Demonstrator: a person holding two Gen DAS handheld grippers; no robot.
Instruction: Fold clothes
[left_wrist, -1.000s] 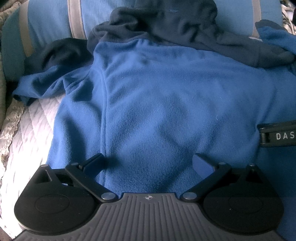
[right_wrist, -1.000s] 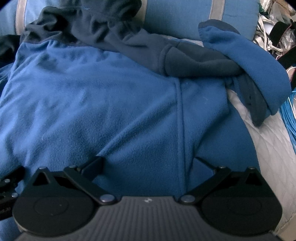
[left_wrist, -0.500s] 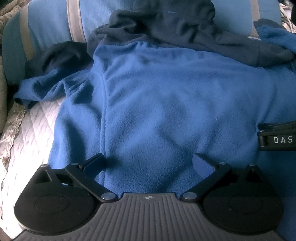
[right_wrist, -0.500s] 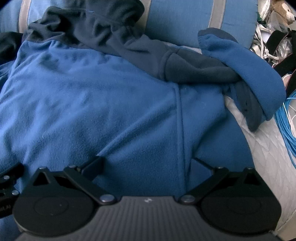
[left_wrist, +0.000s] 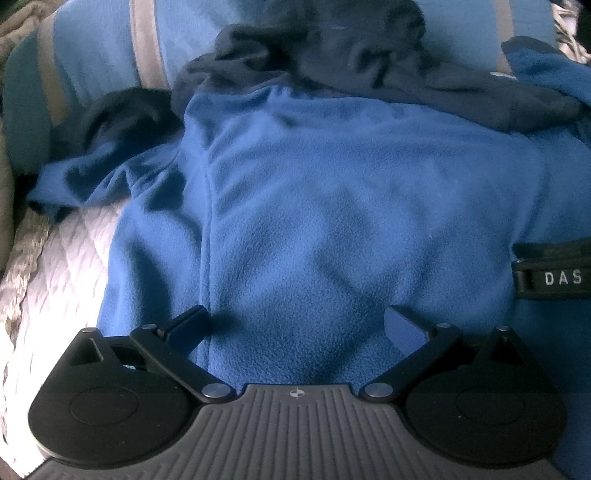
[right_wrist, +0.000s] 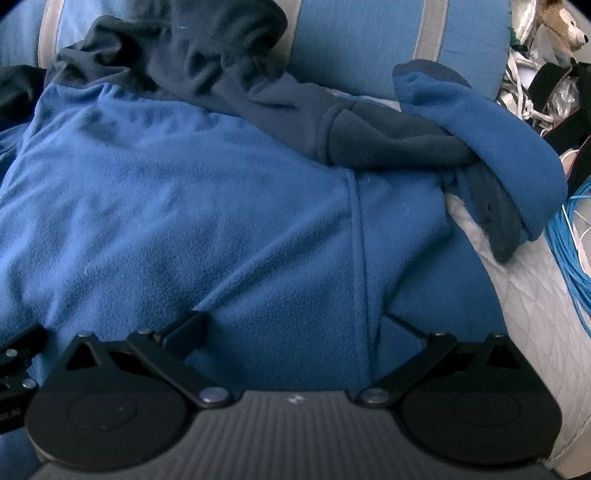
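Observation:
A blue fleece jacket (left_wrist: 351, 192) with a dark navy hood (left_wrist: 332, 55) and navy sleeve parts lies spread on the white quilted bed; it also shows in the right wrist view (right_wrist: 192, 206). My left gripper (left_wrist: 295, 325) is open, its fingers resting on the jacket's near hem by the left side seam. My right gripper (right_wrist: 293, 328) is open, its fingers on the near hem astride the right side seam. The right sleeve (right_wrist: 491, 147) lies bent over at the upper right. The other gripper's body (left_wrist: 550, 277) shows at the left view's right edge.
A blue pillow with grey stripes (right_wrist: 369, 37) lies behind the jacket. White quilted bedding (left_wrist: 62, 266) shows at the left and at the right (right_wrist: 535, 314). Blue cable (right_wrist: 576, 236), a soft toy (right_wrist: 565, 26) and clutter sit at the far right.
Both grippers have edged slightly back and down along the jacket; the view has shifted a little. The jaws stay open and the jacket has not moved.

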